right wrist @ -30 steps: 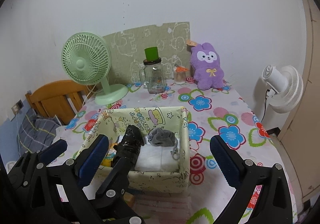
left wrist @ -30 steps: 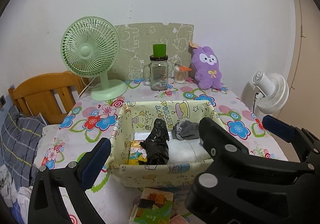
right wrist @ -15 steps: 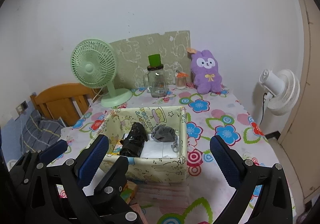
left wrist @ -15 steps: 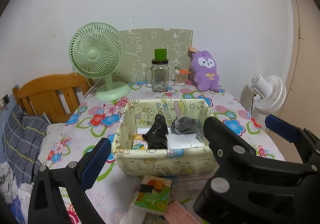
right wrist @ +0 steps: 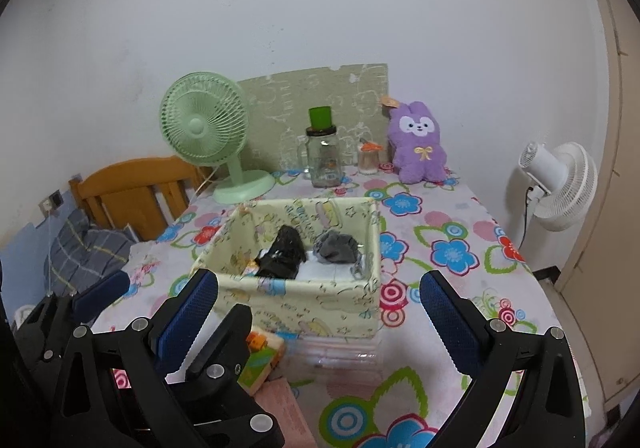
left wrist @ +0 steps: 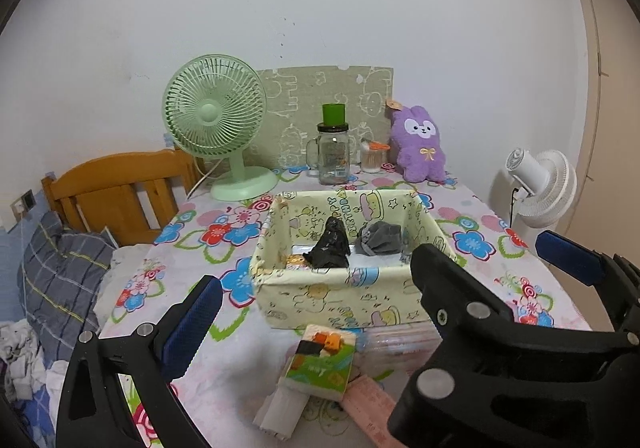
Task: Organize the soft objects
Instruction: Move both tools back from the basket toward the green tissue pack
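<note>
A green fan [left wrist: 216, 115] stands at the table's [left wrist: 248, 372] far left. The left gripper [left wrist: 380, 280] hangs spread and empty before the box [left wrist: 340, 296], which holds a black bundle [left wrist: 330, 246] left of a grey one [left wrist: 380, 240]. The right gripper [right wrist: 318, 308], likewise spread and empty, hovers near the box. A purple plush [right wrist: 418, 143] sits at the back, right.

Both grippers held side by side, level, pointing forward. Left gripper [left wrist: 380, 280] jaws spread wide, nothing between them. Right gripper [right wrist: 320, 300] jaws likewise wide apart, empty, just right of the left.
</note>
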`<action>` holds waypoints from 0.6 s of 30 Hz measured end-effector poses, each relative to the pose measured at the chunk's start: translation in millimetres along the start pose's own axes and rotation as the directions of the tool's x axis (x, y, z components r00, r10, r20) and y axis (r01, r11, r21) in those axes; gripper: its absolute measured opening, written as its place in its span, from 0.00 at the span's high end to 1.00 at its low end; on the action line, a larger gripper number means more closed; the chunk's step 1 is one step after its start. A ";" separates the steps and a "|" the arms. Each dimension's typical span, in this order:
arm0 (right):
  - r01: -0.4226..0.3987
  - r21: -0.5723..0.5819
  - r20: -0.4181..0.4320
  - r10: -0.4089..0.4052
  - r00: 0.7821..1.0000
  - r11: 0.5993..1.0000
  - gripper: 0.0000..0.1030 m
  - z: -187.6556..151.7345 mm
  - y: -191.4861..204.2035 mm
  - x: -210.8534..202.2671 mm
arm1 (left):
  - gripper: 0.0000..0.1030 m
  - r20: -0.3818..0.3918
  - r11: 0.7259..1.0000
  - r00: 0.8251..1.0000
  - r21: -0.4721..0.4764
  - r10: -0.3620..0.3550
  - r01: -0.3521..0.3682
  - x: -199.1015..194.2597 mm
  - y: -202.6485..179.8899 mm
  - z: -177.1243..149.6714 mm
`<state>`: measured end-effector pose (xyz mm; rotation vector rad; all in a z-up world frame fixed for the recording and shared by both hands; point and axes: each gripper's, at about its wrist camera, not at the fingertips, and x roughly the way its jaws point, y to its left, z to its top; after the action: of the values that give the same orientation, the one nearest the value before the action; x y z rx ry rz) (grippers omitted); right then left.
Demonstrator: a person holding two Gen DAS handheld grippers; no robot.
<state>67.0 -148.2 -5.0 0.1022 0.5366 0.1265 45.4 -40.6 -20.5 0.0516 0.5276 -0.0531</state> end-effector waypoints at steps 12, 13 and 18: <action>0.000 -0.005 -0.012 0.000 1.000 1.000 0.01 -28.5 -1.5 -3.8 | 0.01 -0.034 1.000 0.999 0.007 -0.012 0.012 1.0 -3.3 -26.4; -0.001 -0.002 -0.015 0.001 1.000 1.000 0.01 -31.2 -2.2 -3.7 | 0.01 -0.038 1.000 0.999 0.006 -0.016 0.016 2.3 -3.5 -28.4; 0.000 -0.007 -0.034 0.000 0.999 1.000 0.02 -41.4 -4.6 -0.8 | 0.01 -0.056 1.000 0.998 0.005 -0.017 0.017 7.0 -4.4 -38.9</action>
<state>45.5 -150.3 -40.5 0.0930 0.5698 0.1306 31.6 -42.7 -57.8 0.0540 0.5837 -0.0697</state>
